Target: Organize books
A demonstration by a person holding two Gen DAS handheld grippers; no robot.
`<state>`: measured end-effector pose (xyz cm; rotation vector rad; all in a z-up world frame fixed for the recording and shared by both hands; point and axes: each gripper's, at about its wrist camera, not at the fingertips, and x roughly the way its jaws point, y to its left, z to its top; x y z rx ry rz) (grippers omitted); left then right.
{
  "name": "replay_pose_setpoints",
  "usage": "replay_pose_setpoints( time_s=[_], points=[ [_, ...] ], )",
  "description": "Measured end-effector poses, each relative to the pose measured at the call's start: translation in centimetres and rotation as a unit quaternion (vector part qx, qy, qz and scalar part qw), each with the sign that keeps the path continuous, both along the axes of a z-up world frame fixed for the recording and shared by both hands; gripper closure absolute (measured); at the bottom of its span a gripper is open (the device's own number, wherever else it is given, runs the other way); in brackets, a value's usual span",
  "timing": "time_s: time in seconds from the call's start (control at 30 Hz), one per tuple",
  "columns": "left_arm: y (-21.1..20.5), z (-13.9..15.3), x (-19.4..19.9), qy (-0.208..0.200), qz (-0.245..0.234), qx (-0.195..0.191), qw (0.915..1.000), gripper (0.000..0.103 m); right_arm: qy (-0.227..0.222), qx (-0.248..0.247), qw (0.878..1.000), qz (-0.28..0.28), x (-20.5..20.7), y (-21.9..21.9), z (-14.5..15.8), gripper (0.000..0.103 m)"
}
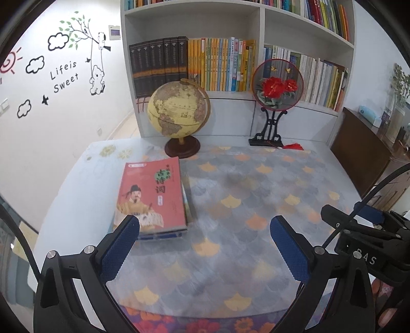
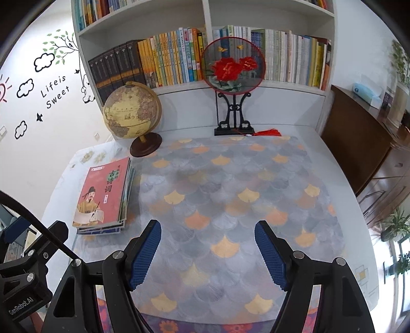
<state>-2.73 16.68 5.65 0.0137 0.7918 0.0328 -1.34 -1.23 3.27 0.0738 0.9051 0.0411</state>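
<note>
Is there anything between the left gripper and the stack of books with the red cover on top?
Nothing visible. The left gripper is open and empty, and the stack of books with the red illustrated cover lies just beyond its left finger on the fan-patterned tablecloth. The yellow-brown globe on its wooden base stands behind the stack, not in the path.

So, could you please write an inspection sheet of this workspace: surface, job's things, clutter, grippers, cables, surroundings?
Surface: table under fan-patterned cloth.
Job's things: book stack at table's left, red cover on top.
Clutter: globe and round fan on stand at the back.
Grippers: left gripper and right gripper open, empty.
Cables: black cable beside left gripper.
Surroundings: full bookshelf, decorated wall, brown cabinet.
</note>
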Motion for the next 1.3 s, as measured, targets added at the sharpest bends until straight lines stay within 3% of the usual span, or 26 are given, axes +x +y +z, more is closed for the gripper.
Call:
replay_pose_setpoints(
  time_s=[0.17, 0.73, 1.17, 1.3],
  points=[
    [1.2, -0.8, 2.7, 0.008, 0.007, 0.031, 0.9995, 0.001, -0.001, -0.009, 1.0, -0.004, 1.8, 2.0, -0.2, 0.029],
    [4.4, -3.0, 9.3, 0.034, 0.0, 0.028, 0.9991, 0.001, -0.001, -0.005, 0.999, -0.034, 7.5, 5.4, -2.0, 0.029],
    [5.1, -3.9, 11.4, 0.04, -0.02, 0.019, 0.9988, 0.001, 0.001, -0.017, 0.998, -0.053, 9.5, 6.3, -2.7, 0.029],
    [4.8, -3.6, 11.4, 0.026, -0.014, 0.037, 0.9989, 0.001, 0.005, -0.032, 0.998, -0.047, 9.6, 6.8, -2.7, 0.029]
  ],
)
